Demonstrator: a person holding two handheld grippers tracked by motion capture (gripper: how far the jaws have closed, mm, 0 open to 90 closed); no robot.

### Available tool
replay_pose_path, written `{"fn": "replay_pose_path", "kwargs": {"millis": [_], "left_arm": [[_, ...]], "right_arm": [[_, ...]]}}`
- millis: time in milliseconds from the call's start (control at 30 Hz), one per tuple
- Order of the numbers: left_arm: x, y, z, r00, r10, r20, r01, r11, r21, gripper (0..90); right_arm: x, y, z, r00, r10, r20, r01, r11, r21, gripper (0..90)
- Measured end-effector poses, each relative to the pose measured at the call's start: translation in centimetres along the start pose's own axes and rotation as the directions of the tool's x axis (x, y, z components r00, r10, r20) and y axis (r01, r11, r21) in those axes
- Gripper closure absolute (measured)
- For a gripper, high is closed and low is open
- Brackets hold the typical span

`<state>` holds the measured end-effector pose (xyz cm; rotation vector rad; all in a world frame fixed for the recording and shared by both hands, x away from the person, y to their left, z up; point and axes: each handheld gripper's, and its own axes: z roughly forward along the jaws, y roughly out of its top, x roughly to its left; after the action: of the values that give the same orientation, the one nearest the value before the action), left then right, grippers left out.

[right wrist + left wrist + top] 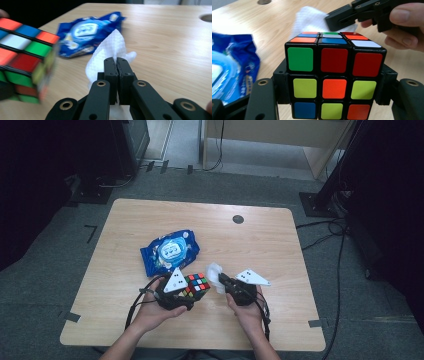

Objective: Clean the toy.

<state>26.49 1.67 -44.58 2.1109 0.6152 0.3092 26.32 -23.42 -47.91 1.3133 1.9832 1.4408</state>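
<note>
wooden table [260, 240]: left hand-held gripper [175, 295] clamps cube [196, 285]; right hand-held gripper [227, 282] pinches wipe [215, 272].

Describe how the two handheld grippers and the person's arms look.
Both the left gripper and the right gripper are black, each topped by a pale three-cornered plate with dark dots. Their jaws are flat black bars with brass-ringed screw holes. Black cables trail back past bare, sleeveless forearms.

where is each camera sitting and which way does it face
High view: above the person's side, looking forward and down on the table; forearms and both hands show.
Left gripper view: rides the left gripper, looking along its jaws clamped on the cube.
Right gripper view: rides the right gripper, shut on the white wipe.
All share the cube, the wipe and the blue pack.
</note>
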Motion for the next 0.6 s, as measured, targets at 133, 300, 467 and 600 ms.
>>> {"fn": "replay_pose_path", "kwargs": {"millis": [133, 300, 467, 600], "left_arm": [[1.0, -0.1, -0.5, 0.9991, -0.037, -0.019, 0.037, 0.9992, -0.016, 33.8], [2.5, 0.0, -1.7, 0.9929, -0.112, -0.041, 0.109, 0.9926, -0.053, 33.8], [3.8, 0.0, -2.9, 0.9826, -0.183, -0.029, 0.180, 0.9787, -0.100, 33.8], [3.9, 0.1, -3.0, 0.9785, -0.204, -0.031, 0.199, 0.9734, -0.113, 33.8]], "right_arm": [[-1.5, 0.0, -0.4, 0.9975, 0.043, 0.056, -0.042, 0.999, -0.005, 85.5], [-1.6, 0.3, -1.0, 0.9943, 0.106, 0.006, -0.106, 0.993, -0.058, 57.7], [0.4, 0.5, -0.7, 0.9878, 0.102, -0.117, -0.110, 0.992, -0.059, 46.8], [3.1, 0.2, 0.1, 0.9778, 0.067, -0.198, -0.074, 0.997, -0.026, 39.8]]}}
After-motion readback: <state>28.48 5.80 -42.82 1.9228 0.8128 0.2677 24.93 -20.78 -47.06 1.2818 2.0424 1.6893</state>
